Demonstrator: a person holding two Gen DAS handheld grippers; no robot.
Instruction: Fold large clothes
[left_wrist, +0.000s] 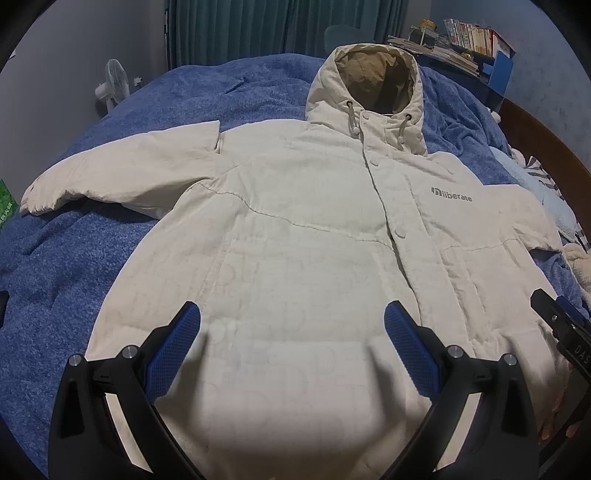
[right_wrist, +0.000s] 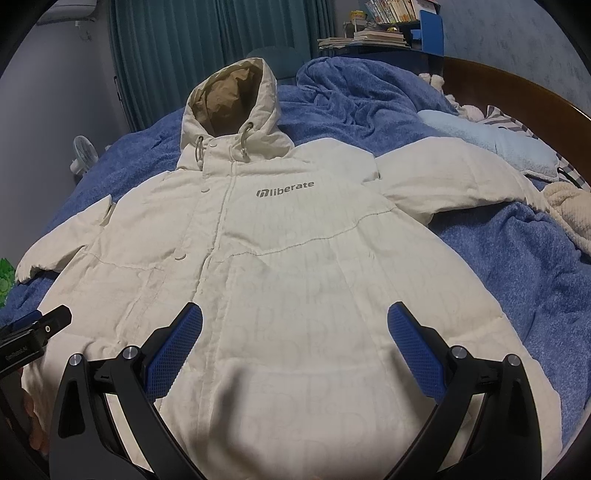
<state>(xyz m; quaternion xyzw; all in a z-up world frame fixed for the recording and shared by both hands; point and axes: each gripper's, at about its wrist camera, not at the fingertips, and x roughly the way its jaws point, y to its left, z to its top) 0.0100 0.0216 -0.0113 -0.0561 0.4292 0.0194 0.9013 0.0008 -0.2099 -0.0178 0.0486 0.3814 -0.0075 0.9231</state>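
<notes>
so far no fold shows: left gripper (left_wrist: 291, 325) and right gripper (right_wrist: 295, 325) hover at lower frame, jaws spread, holding nothing. beyond, the white jacket (left_wrist: 303, 258) lies flat, buttoned, sleeves out, on the blue blanket (left_wrist: 92, 258); hood (left_wrist: 369, 85) at top.

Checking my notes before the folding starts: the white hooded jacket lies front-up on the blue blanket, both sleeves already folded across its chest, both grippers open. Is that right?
One slip: the sleeves are not folded across the chest; the right wrist view shows them spread sideways on the blue blanket. The jacket lies front-up, left gripper and right gripper open.
</notes>
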